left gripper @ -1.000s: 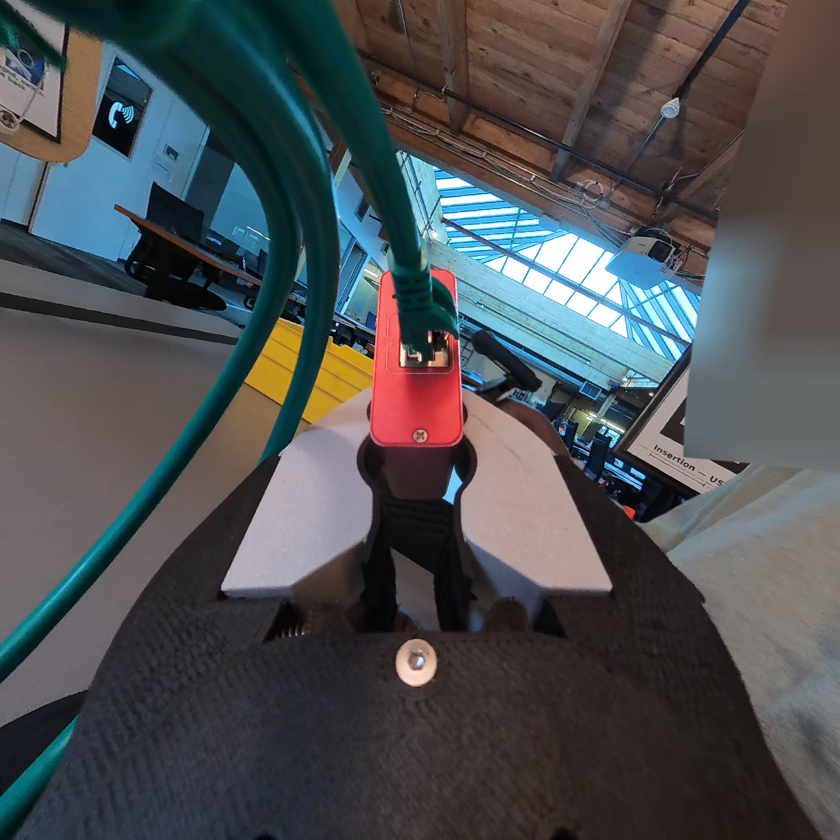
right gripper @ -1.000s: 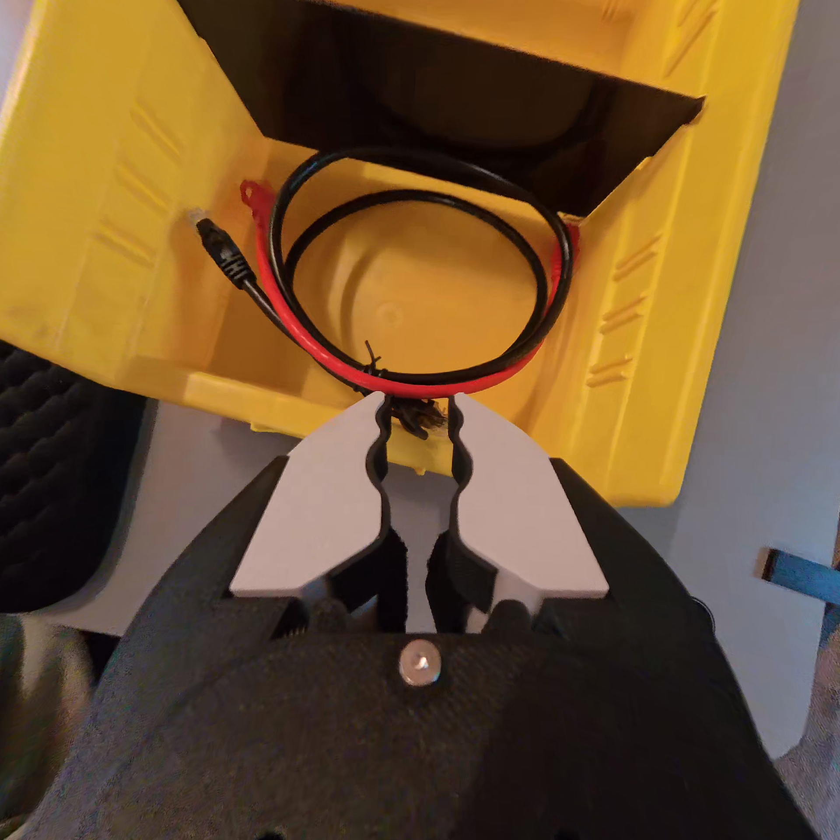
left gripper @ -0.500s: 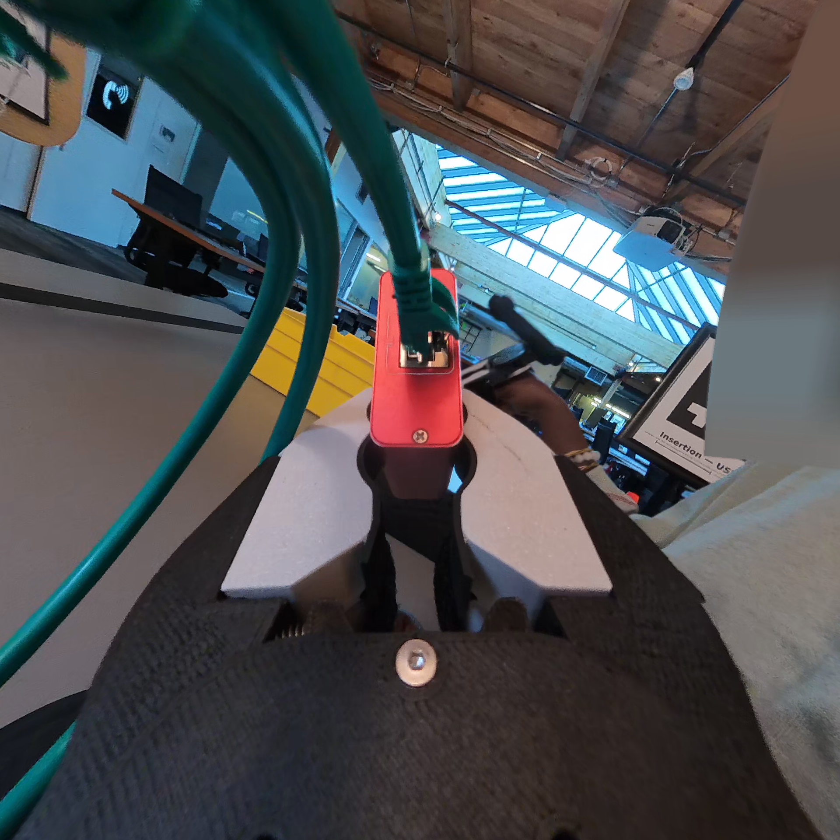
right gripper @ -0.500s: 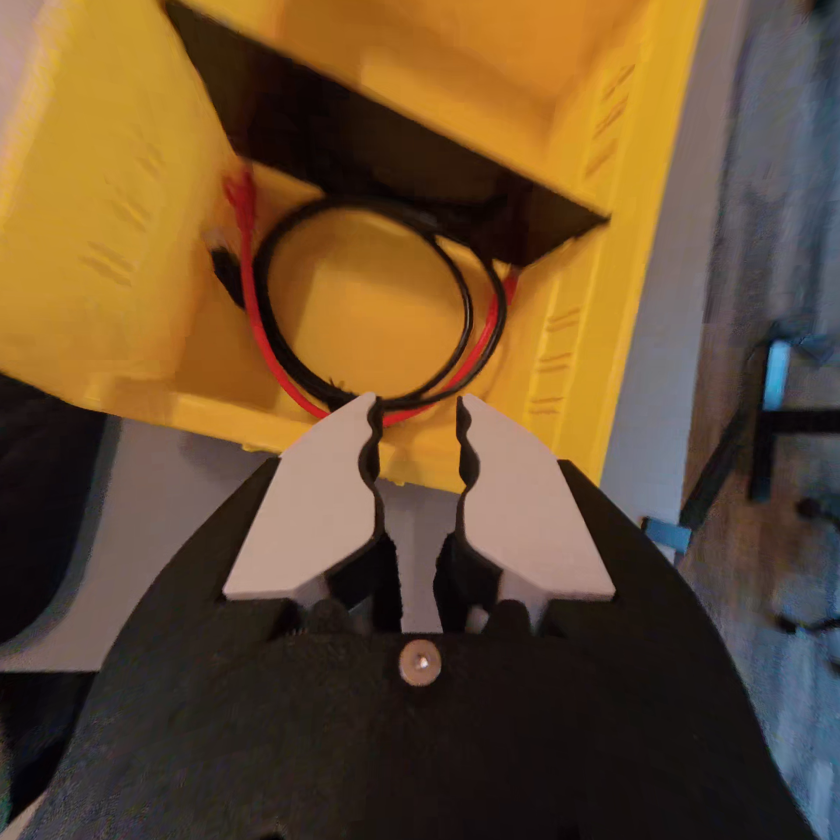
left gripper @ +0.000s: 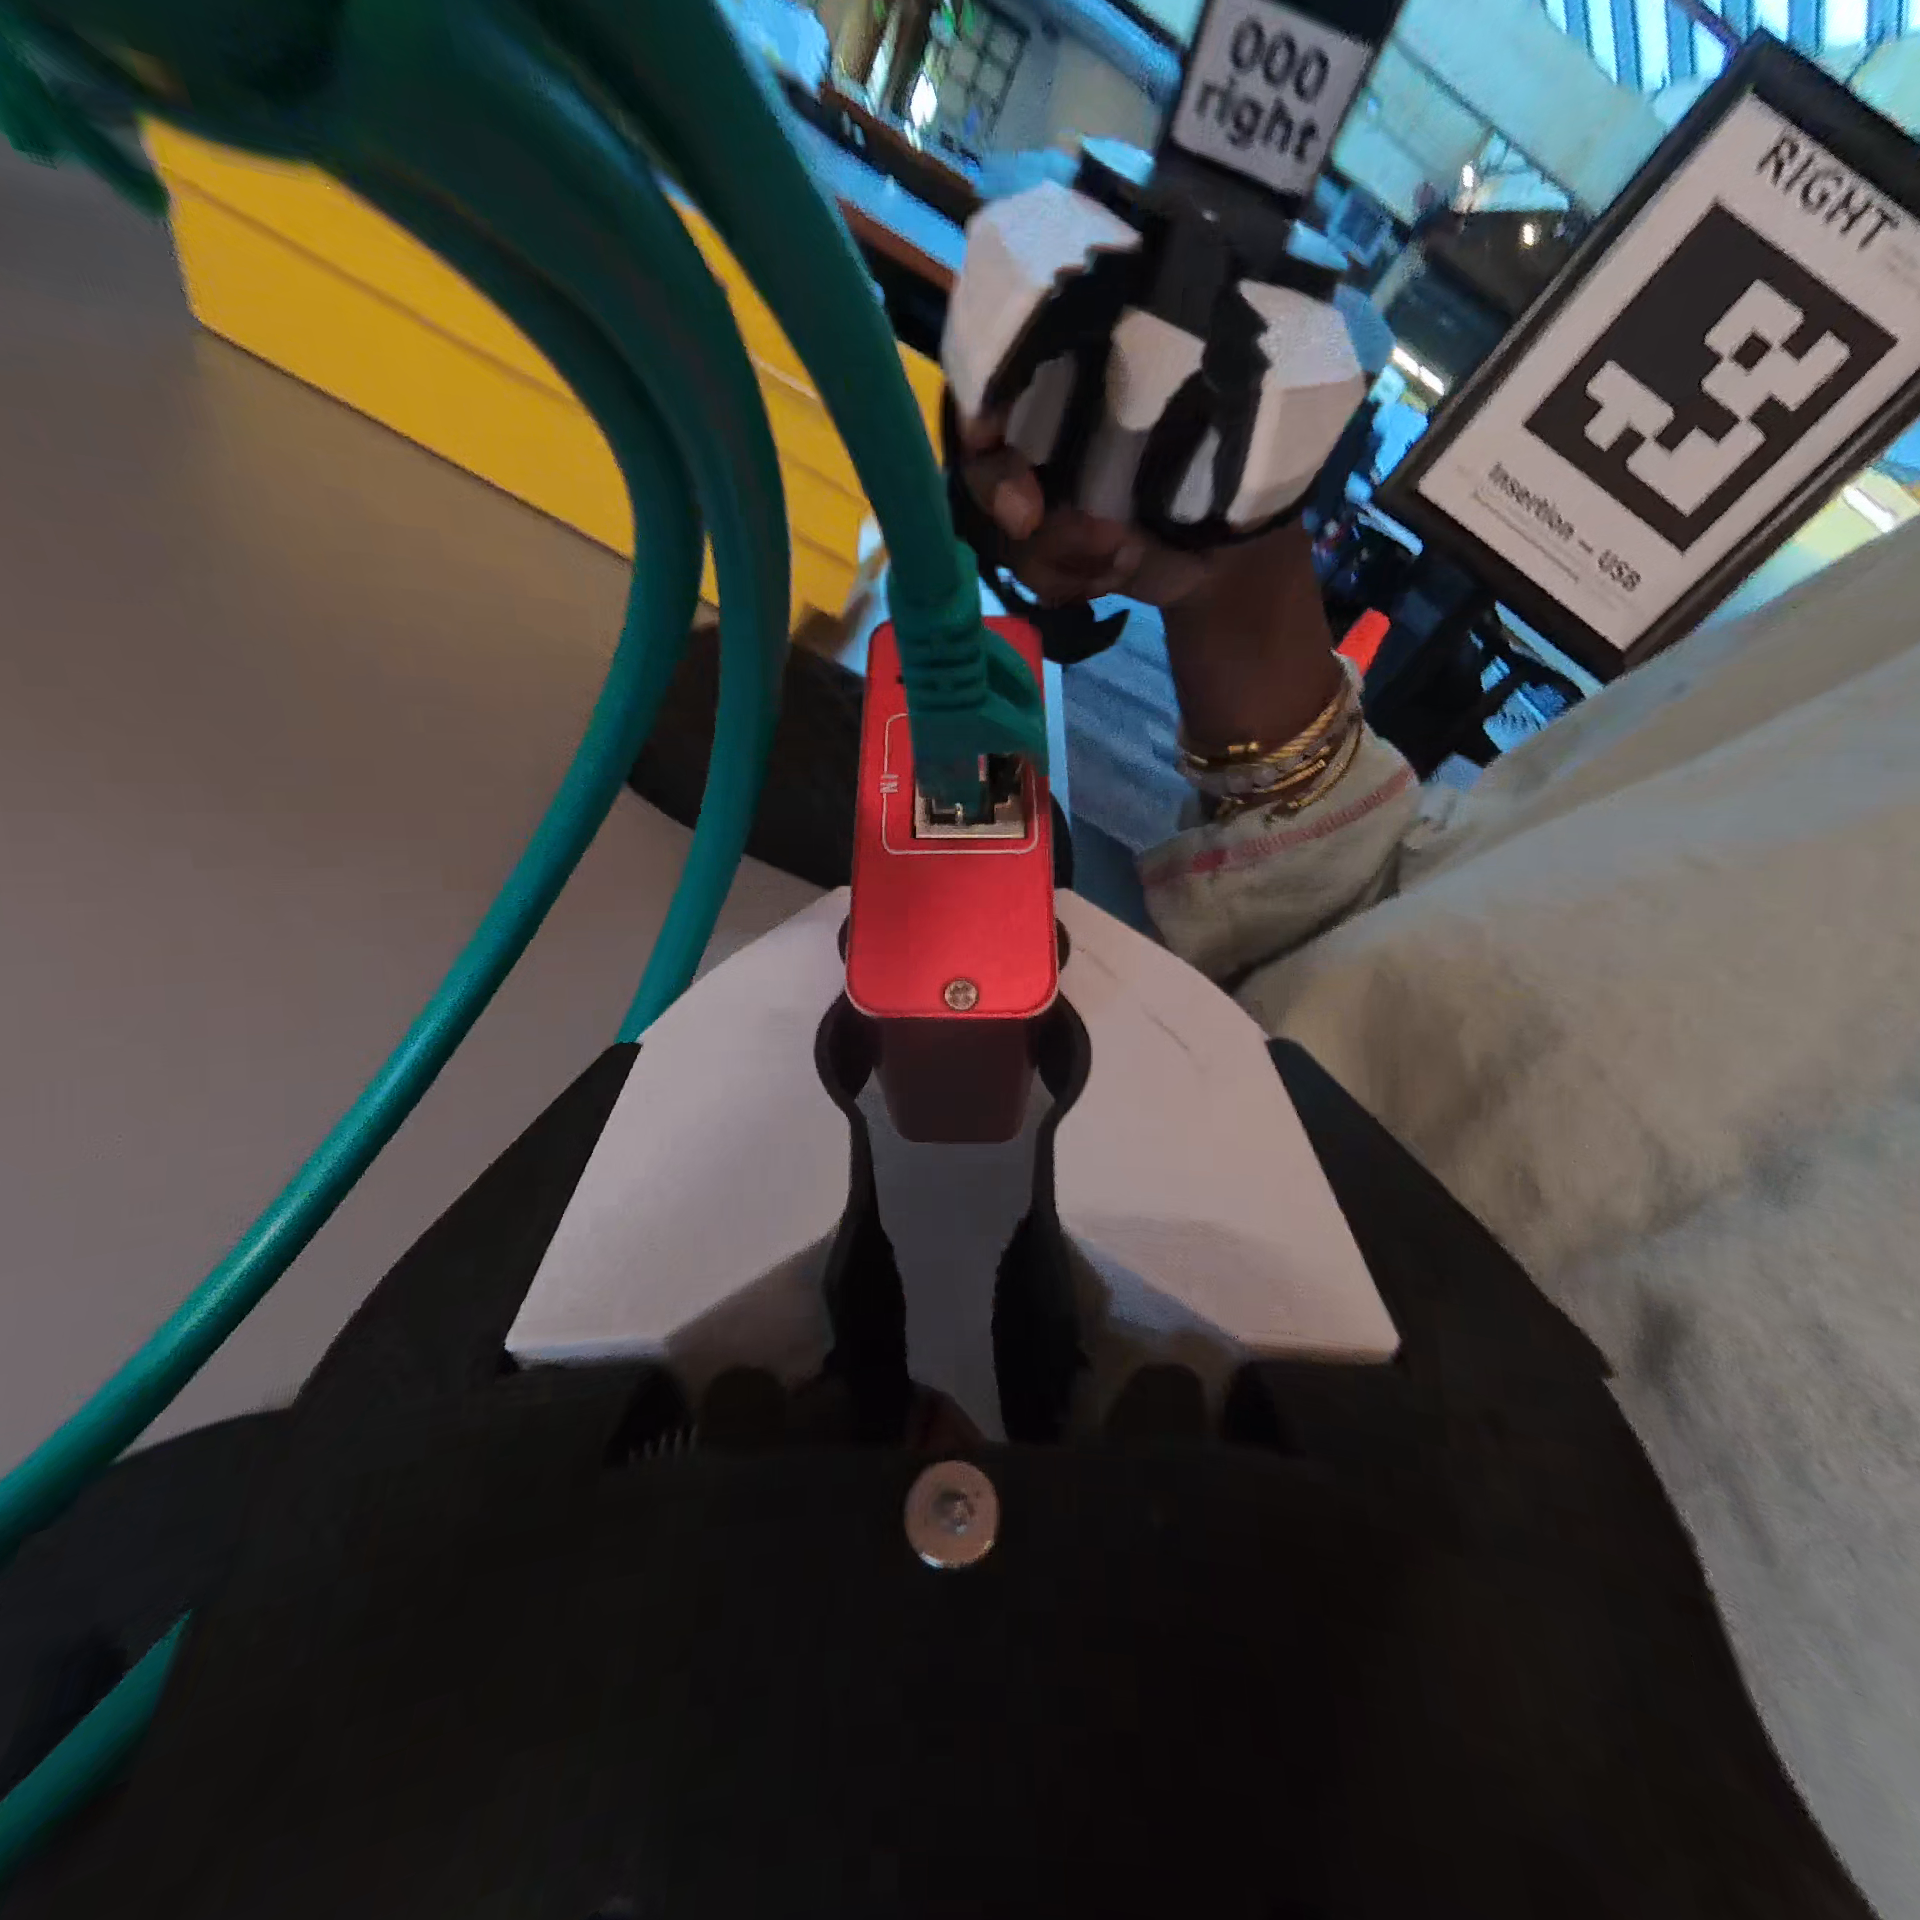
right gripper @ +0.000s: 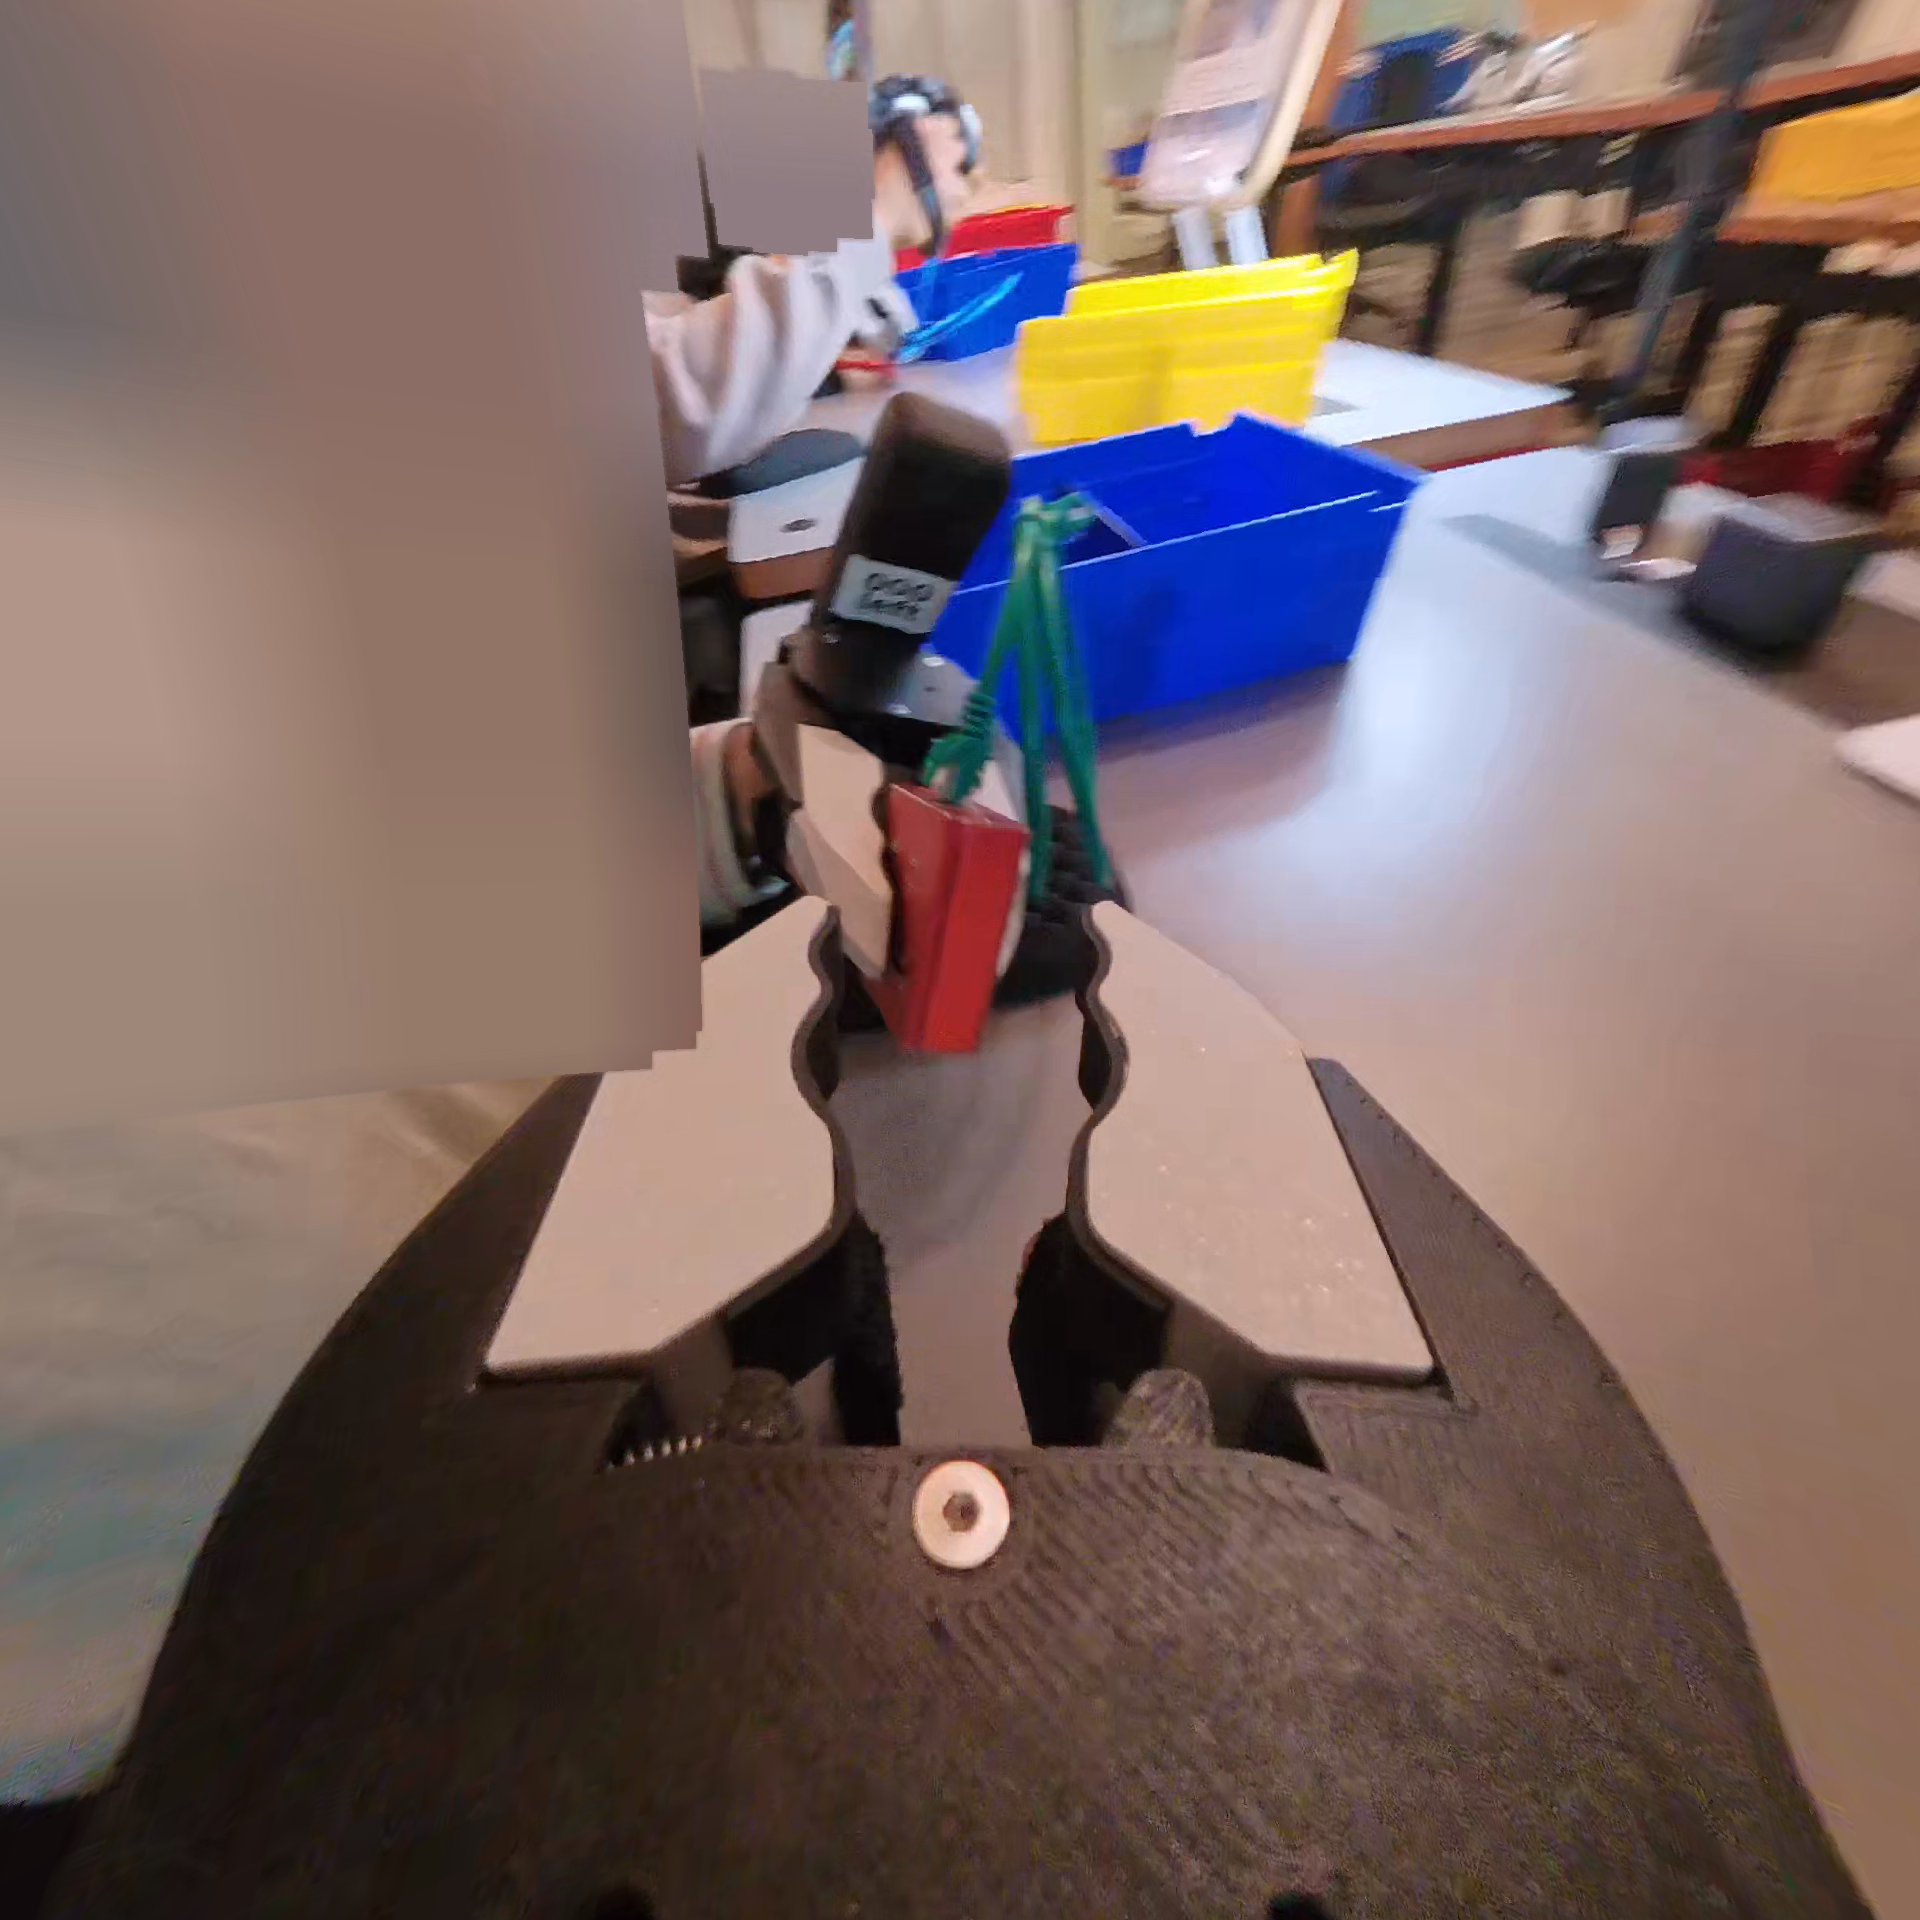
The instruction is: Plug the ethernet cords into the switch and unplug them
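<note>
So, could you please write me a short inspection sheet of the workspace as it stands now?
Surface: grey table, mostly bare.
Job's things: red switch held up, green ethernet cord plugged into it.
Clutter: yellow bin, blue bin.
Grippers: left gripper shut on the switch; right gripper open, empty.
Cables: green cord loops hanging left of the switch.
Surroundings: marker sign, desks with more bins behind.
</note>
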{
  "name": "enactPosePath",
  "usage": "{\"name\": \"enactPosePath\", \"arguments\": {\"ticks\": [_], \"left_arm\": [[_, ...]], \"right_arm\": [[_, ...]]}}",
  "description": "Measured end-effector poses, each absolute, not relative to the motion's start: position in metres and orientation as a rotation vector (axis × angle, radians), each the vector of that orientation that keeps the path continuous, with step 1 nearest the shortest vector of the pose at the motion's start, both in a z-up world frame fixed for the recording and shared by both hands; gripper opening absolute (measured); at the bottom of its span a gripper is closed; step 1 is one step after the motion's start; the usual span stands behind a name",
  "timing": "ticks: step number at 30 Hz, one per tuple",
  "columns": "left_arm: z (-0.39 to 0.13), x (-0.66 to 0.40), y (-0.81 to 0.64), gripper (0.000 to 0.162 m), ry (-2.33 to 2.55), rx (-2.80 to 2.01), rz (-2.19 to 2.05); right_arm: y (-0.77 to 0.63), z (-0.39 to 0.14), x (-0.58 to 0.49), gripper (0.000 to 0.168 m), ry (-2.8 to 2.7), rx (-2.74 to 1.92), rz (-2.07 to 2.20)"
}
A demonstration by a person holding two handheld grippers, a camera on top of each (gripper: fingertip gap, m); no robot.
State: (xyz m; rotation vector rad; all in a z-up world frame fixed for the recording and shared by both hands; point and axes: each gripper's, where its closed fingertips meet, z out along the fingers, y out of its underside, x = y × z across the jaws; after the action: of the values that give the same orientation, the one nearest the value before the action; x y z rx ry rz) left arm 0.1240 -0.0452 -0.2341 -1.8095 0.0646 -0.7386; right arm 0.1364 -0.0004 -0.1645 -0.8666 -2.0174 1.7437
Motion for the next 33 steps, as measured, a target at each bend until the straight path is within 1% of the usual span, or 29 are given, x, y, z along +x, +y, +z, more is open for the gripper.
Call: {"name": "enactPosePath", "arguments": {"ticks": [4, 6, 7, 8, 9, 12, 13, 14, 17, 18, 20, 22, 24, 28, 33], "left_arm": [[-0.246, 0.134, -0.052, 0.028, 0.161, -1.917, -0.75], [-0.249, 0.139, -0.054, 0.028, 0.2, -1.947, -0.754], [-0.25, 0.141, -0.055, 0.028, 0.216, -1.959, -0.762], [-0.25, 0.141, -0.056, 0.028, 0.226, -1.966, -0.764], [-0.251, 0.143, -0.057, 0.028, 0.248, -1.973, -0.765], [-0.244, 0.139, -0.054, 0.028, 0.23, -1.934, -0.743], [-0.235, 0.135, -0.052, 0.028, 0.208, -1.872, -0.743], [-0.222, 0.131, -0.05, 0.032, 0.18, -1.775, -0.754], [-0.18, 0.108, -0.044, 0.052, -0.023, -1.422, -0.789], [-0.172, 0.102, -0.042, 0.056, -0.082, -1.326, -0.795], [-0.169, 0.101, -0.038, 0.059, -0.15, -1.222, -0.808], [-0.172, 0.107, -0.03, 0.062, -0.186, -1.193, -0.811], [-0.17, 0.106, -0.026, 0.059, -0.224, -1.146, -0.804], [-0.161, 0.095, -0.033, 0.029, -0.225, -1.077, -0.768], [-0.165, 0.095, -0.043, 0.028, -0.148, -1.151, -0.745]], "right_arm": [[-0.048, -0.188, 0.115, 0.043, -2.161, -0.827, 1.858], [-0.063, -0.195, 0.108, 0.041, -2.201, -0.82, 1.912], [-0.07, -0.2, 0.107, 0.036, -2.24, -0.823, 1.935], [-0.076, -0.203, 0.109, 0.025, -2.285, -0.804, 1.956], [-0.08, -0.205, 0.109, 0.018, -2.299, -0.788, 1.964], [-0.081, -0.2, 0.107, 0.016, -2.216, -0.726, 2.03], [-0.079, -0.194, 0.105, 0.016, -2.14, -0.733, 2.079], [-0.075, -0.187, 0.102, 0.015, -2.044, -0.749, 2.142], [-0.051, -0.152, 0.092, 0.015, -1.546, -0.793, 2.402], [-0.04, -0.141, 0.091, 0.014, -1.345, -0.801, 2.501], [-0.019, -0.126, 0.089, 0.014, -0.983, -0.811, 2.642], [-0.011, -0.124, 0.089, 0.014, -0.792, -0.796, 2.665], [-0.015, -0.129, 0.085, 0.014, -0.771, -0.824, 2.619], [-0.033, -0.138, 0.083, 0.015, -0.876, -0.859, 2.577], [-0.043, -0.143, 0.084, 0.015, -1.033, -0.858, 2.575]]}}
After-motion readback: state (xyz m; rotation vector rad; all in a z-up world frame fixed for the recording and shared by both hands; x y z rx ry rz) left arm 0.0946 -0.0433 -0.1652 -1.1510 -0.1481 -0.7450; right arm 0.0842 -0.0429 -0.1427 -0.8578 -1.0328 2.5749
